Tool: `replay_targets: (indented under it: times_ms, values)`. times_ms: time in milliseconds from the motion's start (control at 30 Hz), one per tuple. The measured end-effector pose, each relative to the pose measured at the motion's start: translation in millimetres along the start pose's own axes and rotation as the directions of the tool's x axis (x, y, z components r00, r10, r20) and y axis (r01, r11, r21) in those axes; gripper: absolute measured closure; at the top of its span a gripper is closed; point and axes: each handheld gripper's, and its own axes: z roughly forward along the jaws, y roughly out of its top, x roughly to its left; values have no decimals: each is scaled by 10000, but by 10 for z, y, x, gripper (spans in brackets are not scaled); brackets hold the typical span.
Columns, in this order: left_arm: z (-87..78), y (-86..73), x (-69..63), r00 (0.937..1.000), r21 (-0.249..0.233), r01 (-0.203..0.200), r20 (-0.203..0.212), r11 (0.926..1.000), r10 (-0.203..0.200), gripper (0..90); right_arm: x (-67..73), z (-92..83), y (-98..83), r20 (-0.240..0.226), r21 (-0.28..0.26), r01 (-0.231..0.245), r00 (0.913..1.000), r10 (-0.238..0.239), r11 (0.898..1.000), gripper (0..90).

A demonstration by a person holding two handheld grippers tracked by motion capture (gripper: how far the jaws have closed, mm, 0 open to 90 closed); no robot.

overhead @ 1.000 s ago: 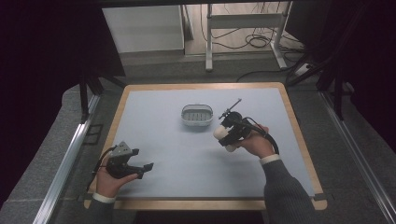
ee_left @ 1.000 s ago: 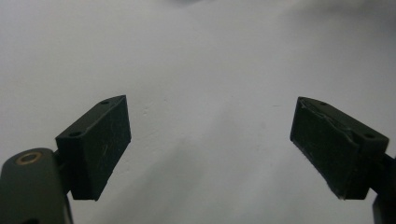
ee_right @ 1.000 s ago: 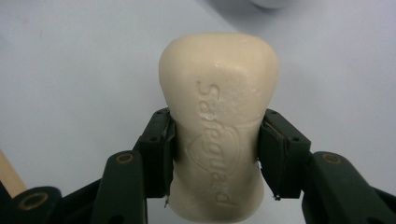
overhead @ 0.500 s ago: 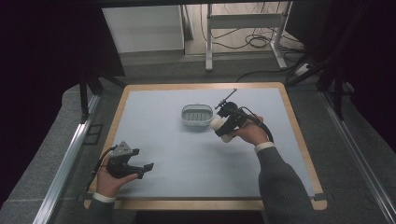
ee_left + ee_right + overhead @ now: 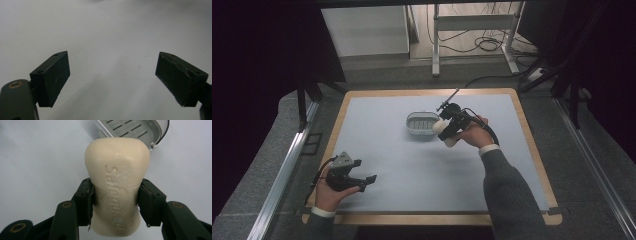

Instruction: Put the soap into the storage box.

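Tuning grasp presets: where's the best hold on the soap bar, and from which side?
At its narrowed waist, across the width from the end, as the right gripper does now: the soap bar pinches in mid-length, so the jaws seat there and the flared ends resist sliding.

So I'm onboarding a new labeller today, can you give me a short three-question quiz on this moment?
1. True or false: the right gripper is shut on a bar of soap.
2. What state is the left gripper in? A) shut on the soap B) open, nothing between its jaws C) shut on the dish
3. Fill in: in the high view, the soap is held just beside the slotted ___ on the blue mat.

Key
1. True: both jaws press the soap's waist.
2. B: its jaws stand wide apart over bare mat.
3. soap dish
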Motion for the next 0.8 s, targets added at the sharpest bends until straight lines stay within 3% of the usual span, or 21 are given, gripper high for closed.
replay_targets:
  times_ms: [800]
  values:
    - [37, 1, -7, 10000, 86, -9, 63, 10000, 8, 128, -101, 42, 193, 136, 270, 244, 9996, -248, 9993, 498]
